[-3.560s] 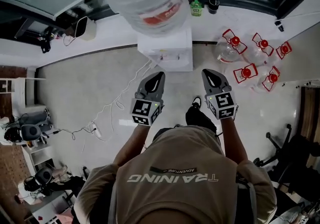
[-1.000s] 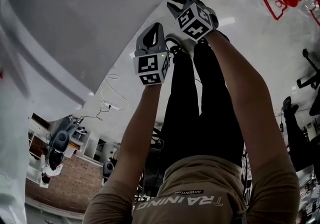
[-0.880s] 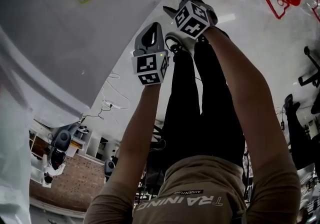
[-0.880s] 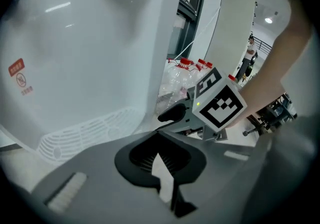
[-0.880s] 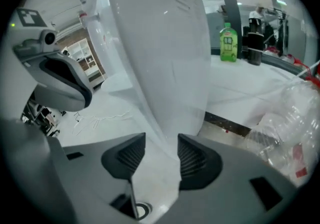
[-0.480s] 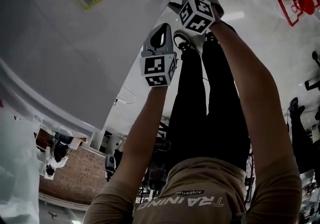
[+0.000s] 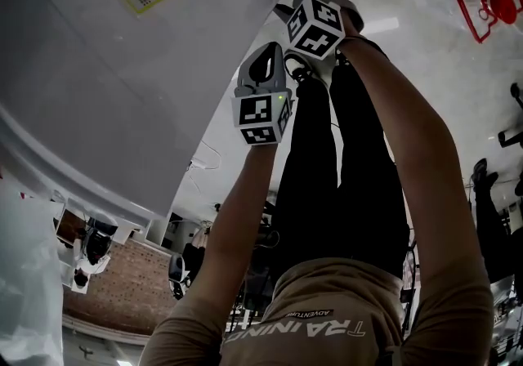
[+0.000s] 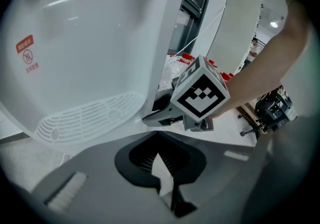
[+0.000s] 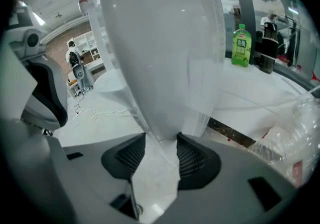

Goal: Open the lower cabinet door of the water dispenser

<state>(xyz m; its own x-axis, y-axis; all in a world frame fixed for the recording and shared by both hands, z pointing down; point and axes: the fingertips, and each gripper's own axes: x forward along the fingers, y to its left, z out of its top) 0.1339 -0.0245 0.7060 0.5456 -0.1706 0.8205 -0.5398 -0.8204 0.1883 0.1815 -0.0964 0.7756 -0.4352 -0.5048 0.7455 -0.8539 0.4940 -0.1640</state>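
Two jaws of right hand-held gripper (image 9: 161, 142), just spread, straddle cabinet door's (image 9: 155, 68) upright edge; left hand-held gripper (image 7: 263, 58) pressed together, farther.

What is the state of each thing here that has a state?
Water dispenser: lower door shows no gap.
Right gripper: jaws just opened, apart, astride the water dispenser's edge.
Left gripper: shut, empty.
Green bottle: upright, capped.
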